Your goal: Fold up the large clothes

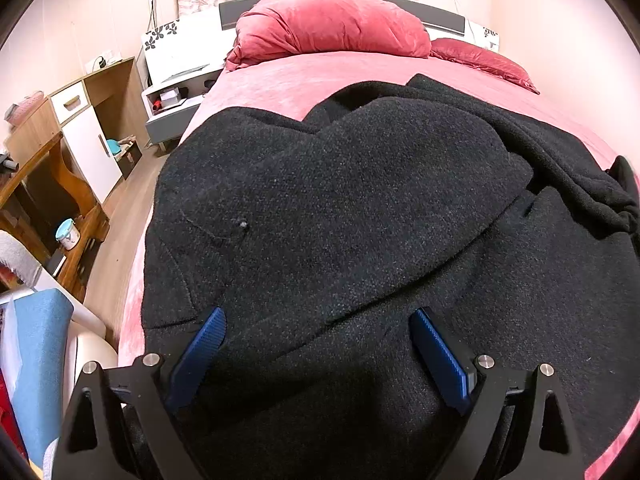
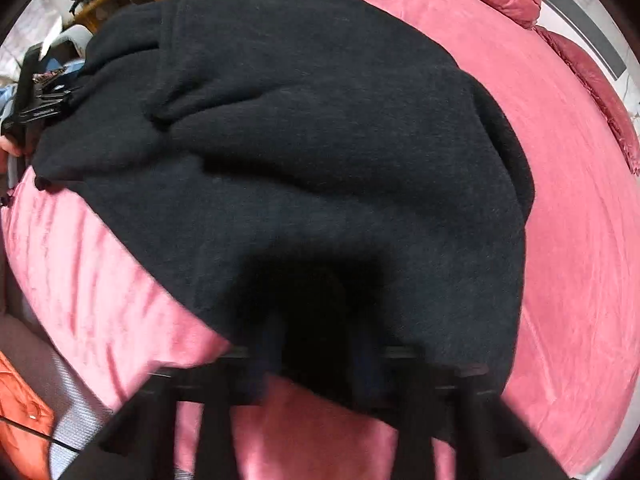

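Note:
A large black woollen coat (image 1: 360,208) lies spread over the pink bed (image 1: 288,80), partly doubled over with a thick fold running across it. My left gripper (image 1: 318,314) hovers at the coat's near edge, open, its blue pads (image 1: 200,352) wide apart with nothing pinched. In the blurred right wrist view the coat (image 2: 300,140) fills the middle of the bed (image 2: 568,220). My right gripper (image 2: 316,344) points steeply down at the coat's near hem, its fingers close together with a dark bunch of cloth between them. The left gripper's black frame (image 2: 38,100) shows at the coat's far left.
A heaped red duvet (image 1: 332,24) and a red pillow (image 1: 488,64) lie at the headboard. A white nightstand (image 1: 176,100), a wooden cabinet and a desk (image 1: 48,184) line the floor to the left. Blue cloth (image 1: 36,360) and an orange item (image 2: 20,420) sit beside the bed.

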Demonstrator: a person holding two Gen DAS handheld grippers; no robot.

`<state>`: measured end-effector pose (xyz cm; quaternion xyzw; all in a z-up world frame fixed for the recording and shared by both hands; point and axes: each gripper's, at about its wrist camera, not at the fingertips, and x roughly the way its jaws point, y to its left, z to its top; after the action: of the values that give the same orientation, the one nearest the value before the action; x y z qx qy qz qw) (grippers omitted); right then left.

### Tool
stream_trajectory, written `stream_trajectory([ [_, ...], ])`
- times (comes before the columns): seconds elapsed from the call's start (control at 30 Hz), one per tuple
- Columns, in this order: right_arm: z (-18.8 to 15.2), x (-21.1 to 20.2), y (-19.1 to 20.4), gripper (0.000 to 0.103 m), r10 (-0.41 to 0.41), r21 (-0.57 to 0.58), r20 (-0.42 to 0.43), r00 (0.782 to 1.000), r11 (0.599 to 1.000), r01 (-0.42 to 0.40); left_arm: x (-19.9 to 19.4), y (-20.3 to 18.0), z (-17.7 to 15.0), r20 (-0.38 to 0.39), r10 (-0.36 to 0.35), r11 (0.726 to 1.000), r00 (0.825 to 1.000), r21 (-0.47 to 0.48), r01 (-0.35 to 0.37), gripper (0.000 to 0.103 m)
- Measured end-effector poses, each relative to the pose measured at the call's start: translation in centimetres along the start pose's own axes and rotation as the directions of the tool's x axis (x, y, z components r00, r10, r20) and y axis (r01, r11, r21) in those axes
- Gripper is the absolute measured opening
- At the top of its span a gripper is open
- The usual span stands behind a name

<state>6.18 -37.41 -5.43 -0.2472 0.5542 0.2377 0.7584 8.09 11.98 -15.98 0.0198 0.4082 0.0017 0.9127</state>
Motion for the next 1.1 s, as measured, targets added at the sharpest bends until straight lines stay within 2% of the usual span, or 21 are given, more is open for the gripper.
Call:
stream_trajectory([
  [0.03, -0.4, -0.4, 0.4, 0.008, -0.039, 0.006, 0.016, 0.999, 0.999, 0.039, 0.0, -0.1, -0.1, 0.001, 0.002, 1.000, 1.000, 0.001, -0.002, 0.095],
  [0.1, -1.5, -2.1, -0.1, 0.007, -0.110, 0.091, 0.069, 0.992, 0.991, 0.103, 0.0, -0.2, -0.2, 0.002, 0.004, 1.000, 1.000, 0.001, -0.004, 0.095],
  [0.17, -2.8, -4.9, -2.6, 0.007, -0.121, 0.249, 0.180, 0.976, 0.966, 0.074, -0.1, -0.2, -0.3, 0.002, 0.005, 1.000, 1.000, 0.001, -0.005, 0.095],
  [0.23, -4.6, -7.9, -7.1, 0.006, -0.173, 0.449, 0.296, 0.939, 0.893, 0.023, -0.1, -0.3, -0.3, 0.002, 0.005, 1.000, 1.000, 0.001, -0.005, 0.095],
  [0.27, -6.4, -9.4, -10.5, 0.006, -0.222, 0.580, 0.347, 0.911, 0.814, -0.022, -0.2, -0.3, -0.3, 0.001, 0.005, 1.000, 1.000, 0.001, -0.005, 0.095],
  [0.33, -10.3, -11.5, -16.7, 0.006, -0.355, 0.782, 0.370, 0.858, 0.618, -0.082, -0.3, -0.3, -0.3, -0.002, 0.006, 1.000, 1.000, 0.001, -0.006, 0.095],
  [0.4, -15.6, -12.2, -21.6, 0.006, -0.461, 0.911, 0.332, 0.823, 0.382, -0.153, -0.4, -0.4, -0.3, -0.003, 0.007, 1.000, 1.000, 0.001, -0.007, 0.095],
  [0.43, -18.6, -12.0, -23.7, 0.006, -0.492, 0.949, 0.295, 0.819, 0.250, -0.191, -0.5, -0.4, -0.4, -0.002, 0.008, 1.000, 1.000, 0.001, -0.008, 0.095],
  [0.47, -21.8, -11.3, -25.2, 0.006, -0.505, 0.969, 0.246, 0.827, 0.104, -0.225, -0.6, -0.4, -0.4, -0.003, 0.008, 1.000, 1.000, -0.001, -0.008, 0.095],
  [0.5, -24.5, -10.0, -25.9, 0.006, -0.500, 0.966, 0.212, 0.840, -0.021, -0.257, -0.6, -0.5, -0.4, -0.003, 0.014, 1.000, 1.000, 0.001, -0.014, 0.095],
  [0.53, -27.1, -8.3, -26.5, 0.007, -0.459, 0.940, 0.230, 0.858, -0.122, -0.318, -0.7, -0.6, -0.4, -0.004, 0.017, 1.000, 1.000, 0.004, -0.017, 0.095],
  [0.6, -29.7, -4.5, -26.0, 0.012, -0.366, 0.913, 0.234, 0.901, -0.236, -0.333, -0.7, -0.5, -0.4, -0.005, 0.014, 1.000, 1.000, 0.002, -0.014, 0.095],
  [0.67, -30.7, -2.1, -25.0, 0.026, -0.316, 0.912, 0.233, 0.920, -0.256, -0.319, -0.8, -0.5, -0.3, -0.004, 0.013, 1.000, 1.000, 0.002, -0.013, 0.096],
  [0.7, -31.8, -1.5, -24.6, 0.026, -0.319, 0.903, 0.262, 0.911, -0.253, -0.348, -0.8, -0.5, -0.3, -0.005, 0.014, 1.000, 1.000, 0.003, -0.014, 0.096],
  [0.73, -32.3, -1.6, -23.7, 0.028, -0.378, 0.888, 0.293, 0.878, -0.233, -0.396, -0.8, -0.5, -0.3, -0.007, 0.015, 1.000, 1.000, 0.005, -0.015, 0.096],
  [0.77, -32.1, -1.3, -22.8, 0.033, -0.401, 0.883, 0.306, 0.863, -0.219, -0.415, -0.8, -0.5, -0.3, -0.007, 0.017, 1.000, 1.000, 0.005, -0.017, 0.096],
  [0.83, -31.5, -0.4, -21.6, 0.033, -0.396, 0.895, 0.308, 0.865, -0.187, -0.404, -0.9, -0.6, -0.3, -0.007, 0.020, 1.000, 1.000, 0.007, -0.020, 0.096],
  [0.93, -29.6, -1.1, -21.9, 0.033, -0.389, 0.963, 0.189, 0.902, -0.107, -0.248, -1.0, -0.6, -0.3, -0.007, 0.028, 1.000, 1.000, 0.010, -0.028, 0.096],
  [1.0, -27.5, -1.6, -19.9, 0.033, -0.399, 0.990, 0.087, 0.913, -0.067, -0.123, -1.0, -0.8, -0.3, -0.008, 0.044, 0.999, 0.999, 0.013, -0.044, 0.097],
  [1.03, -26.9, -2.3, -19.3, 0.033, -0.402, 0.997, 0.030, 0.915, -0.047, -0.054, -1.1, -1.0, -0.3, -0.012, 0.053, 0.999, 0.999, 0.013, -0.053, 0.097],
  [1.1, -25.2, -3.7, -17.7, 0.033, -0.441, 0.996, -0.086, 0.893, -0.028, 0.082, -1.4, -1.2, -0.1, -0.032, 0.068, 0.998, 0.997, -0.002, -0.068, 0.097],
])
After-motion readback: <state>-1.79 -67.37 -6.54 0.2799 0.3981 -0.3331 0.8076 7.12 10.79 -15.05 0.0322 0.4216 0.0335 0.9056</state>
